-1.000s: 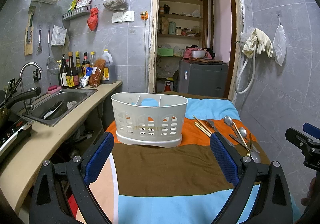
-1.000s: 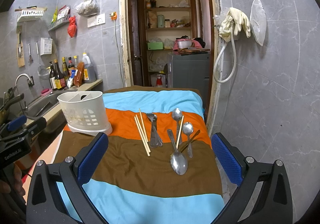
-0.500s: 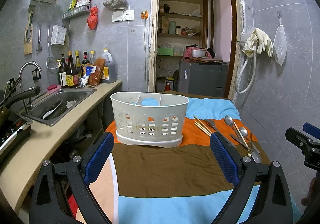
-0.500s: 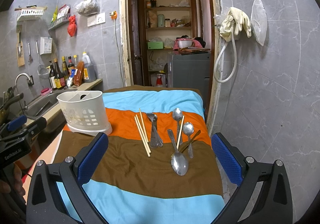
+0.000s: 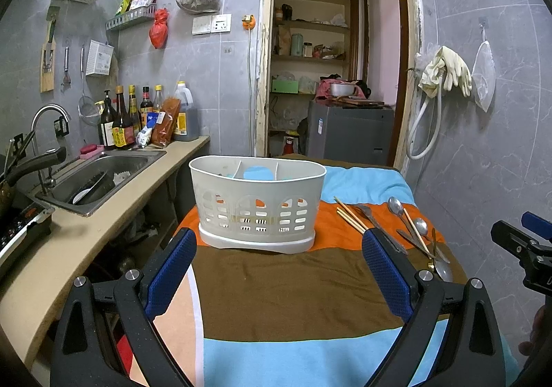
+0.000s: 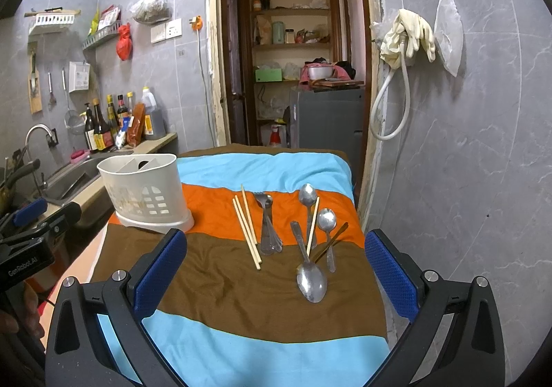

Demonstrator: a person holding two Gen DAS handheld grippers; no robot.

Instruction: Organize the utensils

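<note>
A white divided utensil caddy (image 5: pixel 257 205) stands on the striped cloth, at the left in the right wrist view (image 6: pixel 145 192). Wooden chopsticks (image 6: pixel 246 226), forks (image 6: pixel 269 224), a large spoon (image 6: pixel 310 274) and smaller spoons (image 6: pixel 326 224) lie loose on the cloth to its right. They also show at the right in the left wrist view (image 5: pixel 410 228). My left gripper (image 5: pixel 279 269) is open and empty, facing the caddy from short of it. My right gripper (image 6: pixel 276 273) is open and empty, held short of the utensils.
A striped table cloth (image 6: pixel 241 290) covers the table. A counter with sink (image 5: pixel 100 176) and bottles (image 5: pixel 120 121) runs along the left. A tiled wall (image 6: pixel 465 162) stands close on the right. A doorway with a fridge (image 5: pixel 348 131) lies behind.
</note>
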